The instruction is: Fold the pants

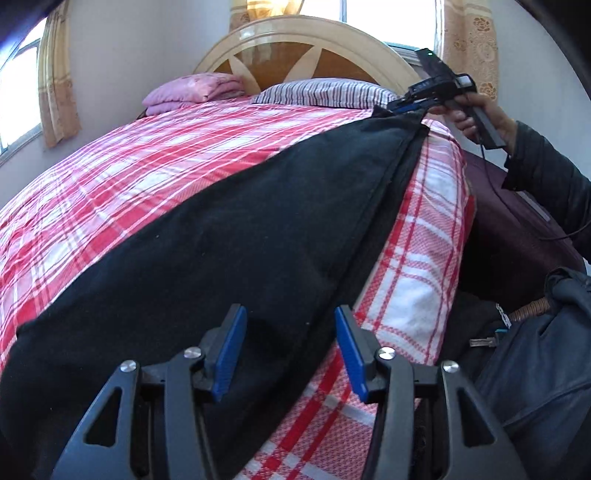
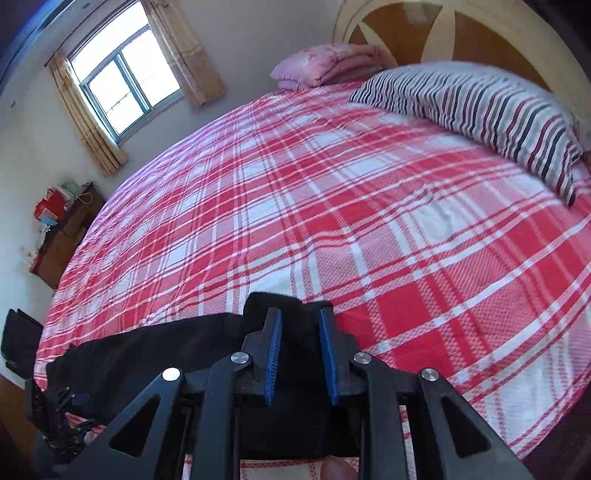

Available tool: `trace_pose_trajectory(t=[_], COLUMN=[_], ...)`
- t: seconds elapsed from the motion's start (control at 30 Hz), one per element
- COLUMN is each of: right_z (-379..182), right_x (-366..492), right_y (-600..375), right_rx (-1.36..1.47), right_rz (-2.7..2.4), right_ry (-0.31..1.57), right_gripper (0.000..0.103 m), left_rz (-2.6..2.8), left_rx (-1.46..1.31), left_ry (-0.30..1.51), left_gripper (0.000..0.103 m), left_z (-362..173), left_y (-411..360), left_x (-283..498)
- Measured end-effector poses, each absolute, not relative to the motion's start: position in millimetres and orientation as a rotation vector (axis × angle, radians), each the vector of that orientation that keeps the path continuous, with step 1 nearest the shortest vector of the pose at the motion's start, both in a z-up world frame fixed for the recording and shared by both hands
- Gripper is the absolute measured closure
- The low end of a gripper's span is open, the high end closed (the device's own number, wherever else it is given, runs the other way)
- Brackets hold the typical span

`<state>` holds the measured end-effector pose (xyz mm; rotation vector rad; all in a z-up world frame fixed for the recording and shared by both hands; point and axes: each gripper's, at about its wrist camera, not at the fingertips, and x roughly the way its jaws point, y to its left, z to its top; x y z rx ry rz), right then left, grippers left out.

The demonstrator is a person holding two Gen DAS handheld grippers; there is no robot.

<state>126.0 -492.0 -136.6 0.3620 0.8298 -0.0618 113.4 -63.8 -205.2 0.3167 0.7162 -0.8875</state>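
Left wrist view is showing black pants [image 1: 221, 240] lying stretched along the near edge of a plaid bed [image 1: 110, 177]. The left tool [image 1: 291, 350] is hovering over one end with its jaws apart, cloth beneath them, nothing gripped. The right tool [image 2: 299, 350] is sitting at the far end with cloth between its narrowly parted pads; whether they are pinching it I cannot tell. Folding well likely means gripping both ends firmly and keeping the cloth taut and even.

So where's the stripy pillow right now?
The striped pillow lies at the head of the bed, against the wooden headboard. In the right wrist view it sits upper right, with the folded pink blanket to its left.
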Motion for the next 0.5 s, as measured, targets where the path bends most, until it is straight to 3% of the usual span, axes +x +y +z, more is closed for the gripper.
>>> trace_pose_trajectory(t=[0.17, 0.23, 0.27, 0.3, 0.33, 0.37, 0.5], right_z=[-136, -143, -146, -148, -147, -146, -128], right_x=[140, 152, 155, 156, 156, 155, 142], right_y=[-490, -483, -480, -478, -473, -470, -456], right_rx=[0.369, 0.334, 0.321, 0.306, 0.277, 0.260, 0.159], right_rz=[-0.021, -0.025, -0.025, -0.025, -0.027, -0.028, -0.069], right_ry=[0.853, 0.909, 0.922, 0.923, 0.925, 0.925, 0.859], right_gripper=[0.078, 0.057, 0.055, 0.059, 0.070, 0.092, 0.093], left_rz=[-0.869, -0.868, -0.868, -0.868, -0.869, -0.870, -0.870], left_rx=[0.292, 0.288, 0.286, 0.285, 0.282, 0.278, 0.272], left_ry=[0.725, 0.722, 0.721, 0.720, 0.719, 0.719, 0.717], left_gripper=[0.051, 0.051, 0.051, 0.051, 0.051, 0.051, 0.051], left_z=[-206, -207, -207, -207, -207, -207, -209], left_y=[-63, -65, -64, -64, -64, -64, -64], left_x=[121, 121, 121, 121, 122, 122, 123])
